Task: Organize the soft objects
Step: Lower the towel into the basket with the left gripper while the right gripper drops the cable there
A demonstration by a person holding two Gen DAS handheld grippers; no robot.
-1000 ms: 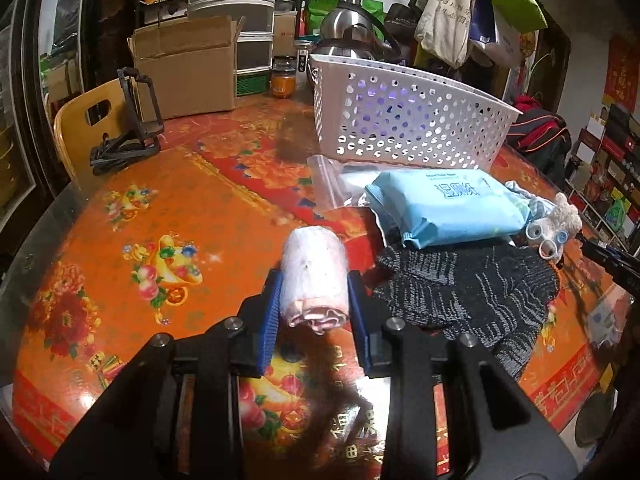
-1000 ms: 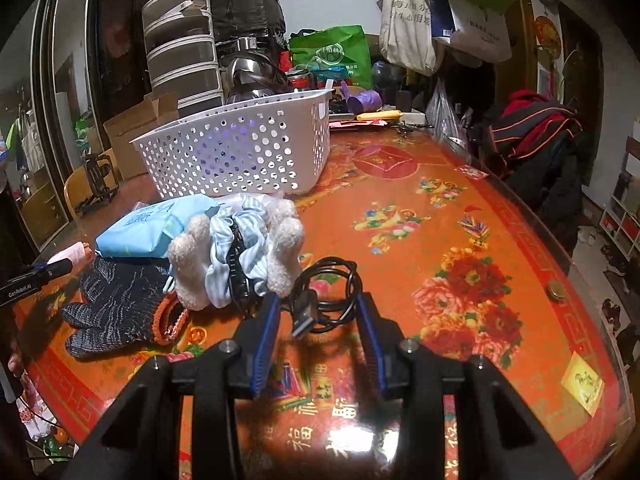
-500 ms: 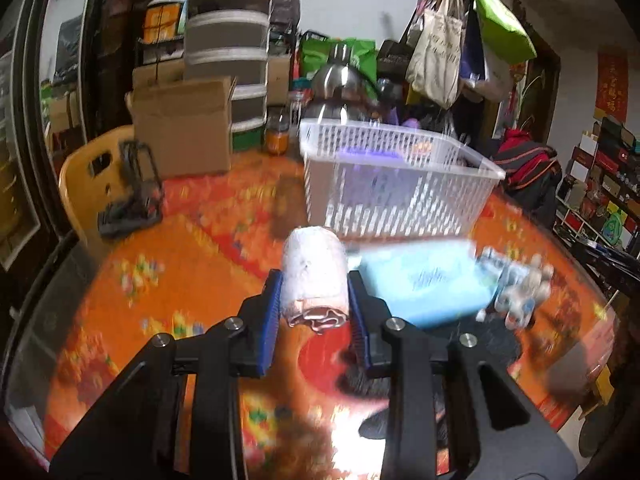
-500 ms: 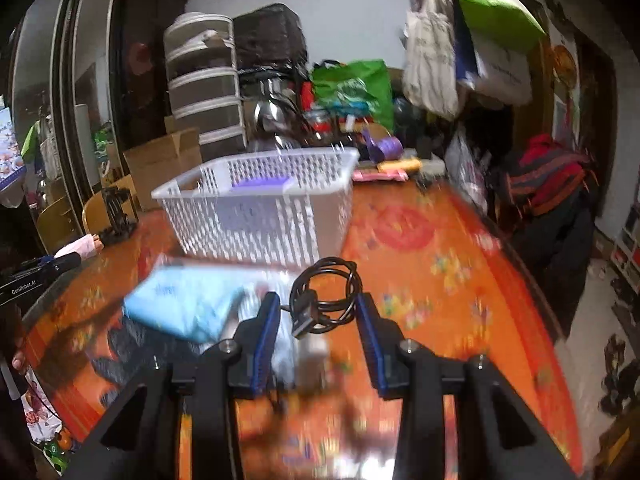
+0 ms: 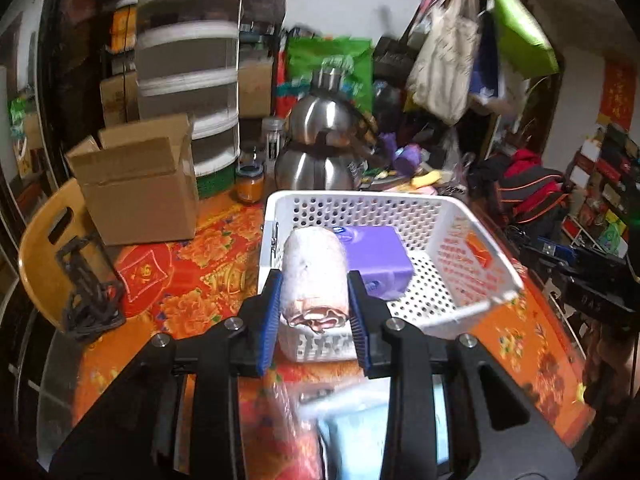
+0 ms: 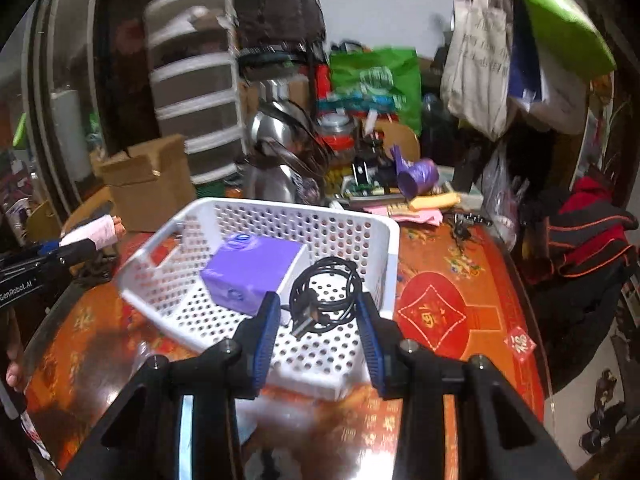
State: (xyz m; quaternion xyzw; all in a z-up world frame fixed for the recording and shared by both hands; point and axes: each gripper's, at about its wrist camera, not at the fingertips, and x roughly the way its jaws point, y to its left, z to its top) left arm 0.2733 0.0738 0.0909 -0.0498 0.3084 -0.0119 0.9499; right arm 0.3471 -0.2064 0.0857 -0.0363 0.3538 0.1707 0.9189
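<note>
My left gripper [image 5: 313,312] is shut on a rolled pink towel [image 5: 313,276] and holds it in the air above the near left corner of the white perforated basket [image 5: 472,240]. My right gripper [image 6: 320,320] is shut on a coiled black cable [image 6: 325,290] and holds it above the basket's [image 6: 384,240] near right part. A purple tissue pack [image 5: 378,260] lies inside the basket; it also shows in the right wrist view [image 6: 252,272]. The left gripper with the towel [image 6: 96,232] shows at the far left of the right wrist view.
A cardboard box [image 5: 140,184] and a steel kettle [image 5: 320,148] stand behind the basket on the red floral table [image 5: 192,272]. A blue wipes pack [image 5: 352,440] lies blurred below the left gripper. A yellow chair [image 5: 44,248] stands at the left. Bags hang at the back right.
Both grippers have risen and moved forward from the table's front to above the basket, carrying the towel and the cable. The gloves and wipes pack have dropped out of view below.
</note>
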